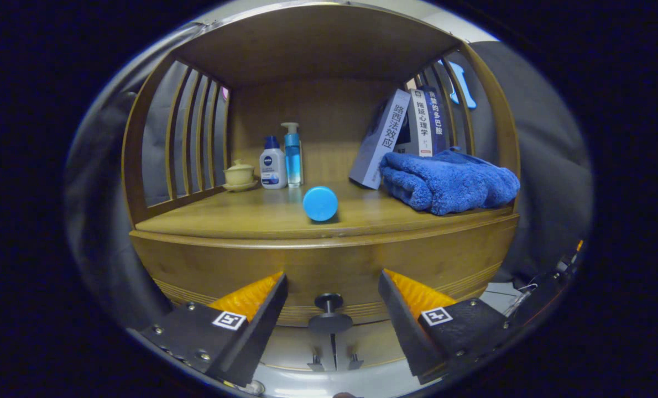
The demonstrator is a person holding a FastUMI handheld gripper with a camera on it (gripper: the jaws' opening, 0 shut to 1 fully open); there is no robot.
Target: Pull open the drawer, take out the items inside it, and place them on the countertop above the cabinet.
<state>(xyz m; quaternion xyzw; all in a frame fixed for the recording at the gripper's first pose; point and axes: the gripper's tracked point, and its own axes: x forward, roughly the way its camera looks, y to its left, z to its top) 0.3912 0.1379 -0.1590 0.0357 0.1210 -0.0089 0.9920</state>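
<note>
Gripper (332, 287) stood open, fingers spread wide and holding nothing. Between the fingers, low and centred, sat the drawer knob (329, 309), dark and round, apart from both fingers. The drawer (318, 271) front ran just ahead of the fingertips and appeared closed, flush under the worktop (240, 218); its contents could not be seen.

Beyond the fingers, on the worktop above the drawer, a blue round-ended object (320, 203) lay on its side, nearly straight ahead. Farther back and to the left of it stood a white bottle with a blue cap (272, 163) and a clear blue pump bottle (292, 155), just beside each other. Left of those, a small lidded cup on a saucer (239, 175) sat near the slatted side rail (193, 138).

Ahead to the right, a folded blue towel (450, 182) lay near the worktop's front edge. Behind it, books (412, 130) leaned against the right side rail.
</note>
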